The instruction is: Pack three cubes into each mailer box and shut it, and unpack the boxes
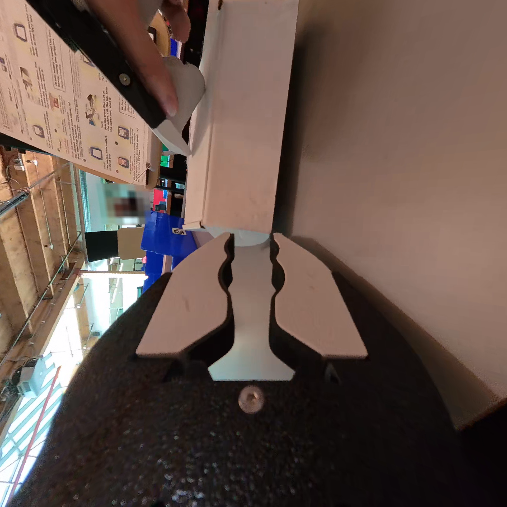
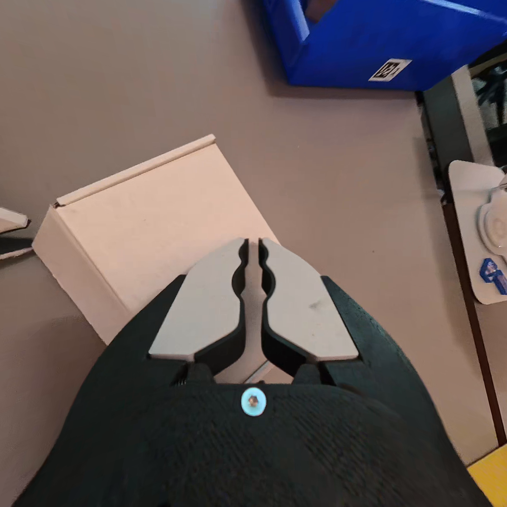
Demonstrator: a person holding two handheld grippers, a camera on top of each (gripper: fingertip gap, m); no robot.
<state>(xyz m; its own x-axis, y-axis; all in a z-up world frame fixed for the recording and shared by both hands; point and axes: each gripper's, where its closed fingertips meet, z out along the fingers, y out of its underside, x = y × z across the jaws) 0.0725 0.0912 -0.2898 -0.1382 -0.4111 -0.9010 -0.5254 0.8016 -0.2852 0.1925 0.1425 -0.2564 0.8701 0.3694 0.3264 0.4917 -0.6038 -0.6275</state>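
Observation:
A white mailer box point(image 2: 153, 219) lies on the beige table point(image 2: 137, 82) with its lid down. My right gripper point(image 2: 253, 240) hovers over the lid near its right edge, jaws almost touching and holding nothing. In the left wrist view, which is rolled sideways, the box point(image 1: 241, 123) runs away from me and the right gripper's tips point(image 1: 186, 151) touch its top edge. My left gripper point(image 1: 252, 236) is at the box's near end wall, jaws a little apart with a pale surface showing in the gap. It also shows in the right wrist view point(image 2: 16, 236). No cubes are in view.
A blue bin point(image 2: 384, 49) stands at the far right of the table and also shows in the left wrist view point(image 1: 164, 241). The table edge point(image 2: 452, 219) runs down the right. An instruction sheet point(image 1: 68, 96) hangs behind. A hand point(image 1: 153, 68) holds the right gripper. One gripper's finger ends stand about 15 cm off the other's.

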